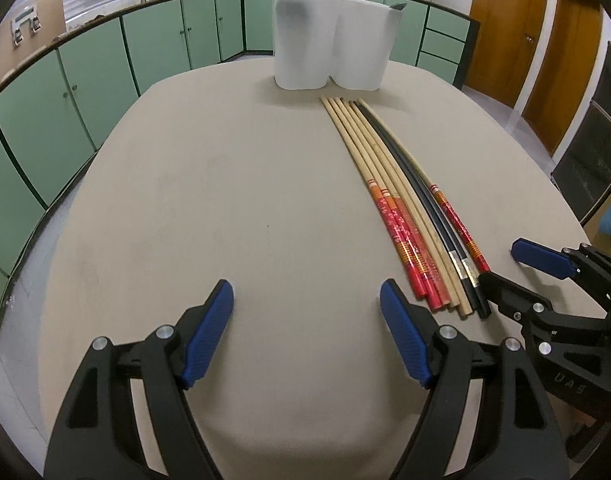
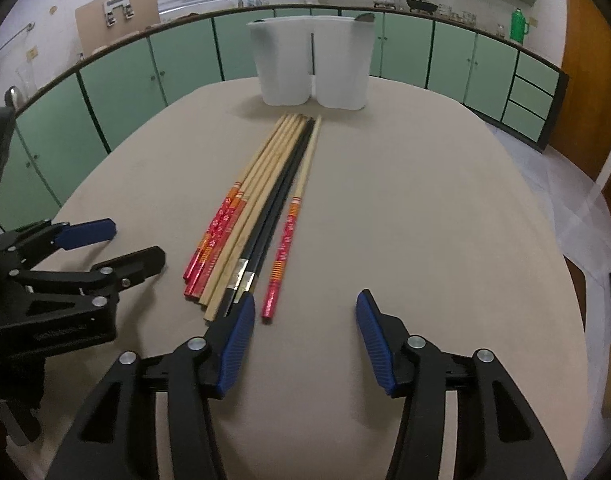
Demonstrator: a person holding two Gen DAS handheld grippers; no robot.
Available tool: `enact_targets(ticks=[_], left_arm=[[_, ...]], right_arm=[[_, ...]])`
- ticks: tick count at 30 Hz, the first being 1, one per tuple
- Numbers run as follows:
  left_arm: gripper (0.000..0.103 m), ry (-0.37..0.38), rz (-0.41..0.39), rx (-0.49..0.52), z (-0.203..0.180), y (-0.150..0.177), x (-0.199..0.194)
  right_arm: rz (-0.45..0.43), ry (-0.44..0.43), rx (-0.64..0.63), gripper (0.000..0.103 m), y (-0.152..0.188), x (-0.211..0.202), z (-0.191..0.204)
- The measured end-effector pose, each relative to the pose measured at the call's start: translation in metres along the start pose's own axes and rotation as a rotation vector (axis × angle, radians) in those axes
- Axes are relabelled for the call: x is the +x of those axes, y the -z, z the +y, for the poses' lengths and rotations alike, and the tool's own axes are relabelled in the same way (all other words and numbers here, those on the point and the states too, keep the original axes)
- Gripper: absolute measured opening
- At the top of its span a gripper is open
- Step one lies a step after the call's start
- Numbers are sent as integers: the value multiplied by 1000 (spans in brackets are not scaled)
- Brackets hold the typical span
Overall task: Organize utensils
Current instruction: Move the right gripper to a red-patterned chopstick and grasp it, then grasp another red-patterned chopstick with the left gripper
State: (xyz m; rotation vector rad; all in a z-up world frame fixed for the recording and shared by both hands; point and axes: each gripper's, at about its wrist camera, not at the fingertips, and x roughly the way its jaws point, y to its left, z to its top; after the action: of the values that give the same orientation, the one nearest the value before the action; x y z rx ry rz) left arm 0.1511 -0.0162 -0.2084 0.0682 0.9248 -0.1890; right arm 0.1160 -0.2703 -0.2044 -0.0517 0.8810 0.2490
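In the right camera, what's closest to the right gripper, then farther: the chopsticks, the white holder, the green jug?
1. Chopsticks, on the table, just ahead of the right gripper, slightly left.
2. White holder, at the table's far end.
3. Green jug, on the back counter, far right.

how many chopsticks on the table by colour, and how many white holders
red-handled chopsticks: 3
plain wooden chopsticks: 2
black chopsticks: 2
white holders: 2
total: 9 (chopstick counts are a best read; they lie packed together)
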Motion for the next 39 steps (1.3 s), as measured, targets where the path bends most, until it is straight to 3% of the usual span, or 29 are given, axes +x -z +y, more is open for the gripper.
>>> enact_targets(ticks=[5,7,9,18,36,39], left_arm=[[74,12,1,7,-6,-2,0],[74,19,1,13,-9,-2,0],[74,27,4,14,-12,-2,0],[74,17,7,64,-29,-2,7],[73,17,0,35,-37,-3,8],[67,15,-7,28,-36,-4,8]], right_arm=[[-7,-6,2,30,-2,1,2],[-11,-9,-4,13,0,0,3],[-9,-13,-3,7,0,0,3],[-9,-7,47,6,1,-2,-12],[-11,-24,64,6,0,0,-17],[-11,-29,68,6,0,1,-17]])
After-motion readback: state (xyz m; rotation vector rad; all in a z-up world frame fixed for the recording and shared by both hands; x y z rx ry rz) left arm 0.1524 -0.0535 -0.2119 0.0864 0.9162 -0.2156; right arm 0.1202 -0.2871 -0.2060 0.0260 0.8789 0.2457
